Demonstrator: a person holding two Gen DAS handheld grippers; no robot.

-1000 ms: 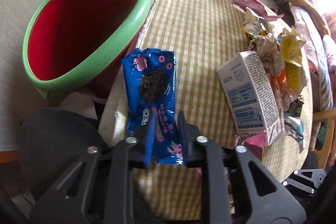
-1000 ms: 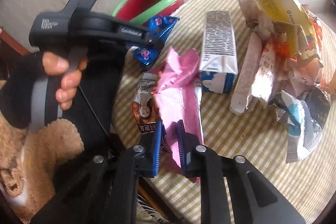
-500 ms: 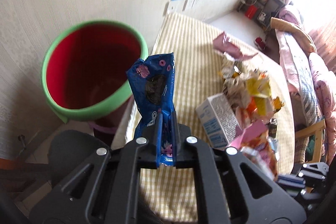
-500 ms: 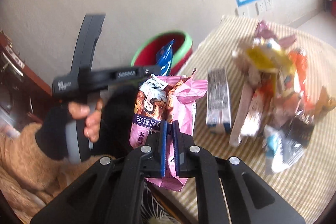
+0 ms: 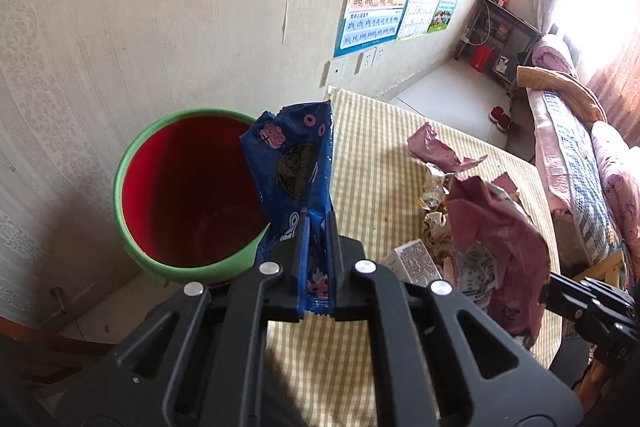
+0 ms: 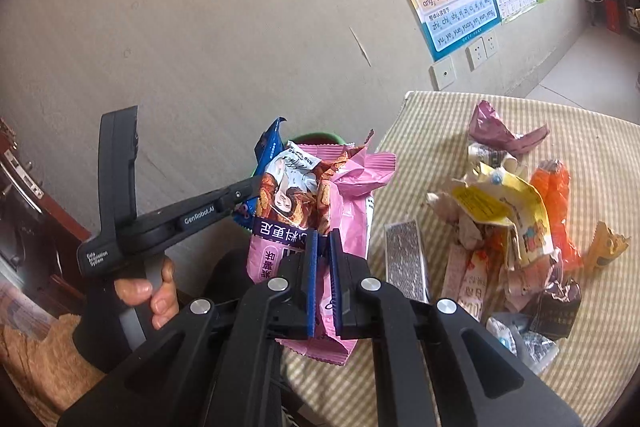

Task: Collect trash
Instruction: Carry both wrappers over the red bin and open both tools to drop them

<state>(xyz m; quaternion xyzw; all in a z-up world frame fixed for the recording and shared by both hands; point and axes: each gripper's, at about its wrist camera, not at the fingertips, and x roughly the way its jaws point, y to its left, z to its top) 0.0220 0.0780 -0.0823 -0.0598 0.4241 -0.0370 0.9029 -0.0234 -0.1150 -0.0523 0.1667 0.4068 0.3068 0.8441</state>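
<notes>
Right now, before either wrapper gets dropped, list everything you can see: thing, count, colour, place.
Bin: one, green rim, red inside, on the floor against the table's edge.
Table: one, yellow checked cloth.
Cookie wrapper: one, blue, held up beside the bin's rim.
Snack wrappers: a pink bunch, held above the table's near edge.
Carton: one, white, lying on the table.
Trash pile: mixed yellow, orange and pink, right of the carton.
Wall charts: several, blue-bordered.
Left hand-held gripper: shut on the cookie wrapper.
Right hand-held gripper: shut on the snack wrappers.
Hand: gripping the left handle.
</notes>
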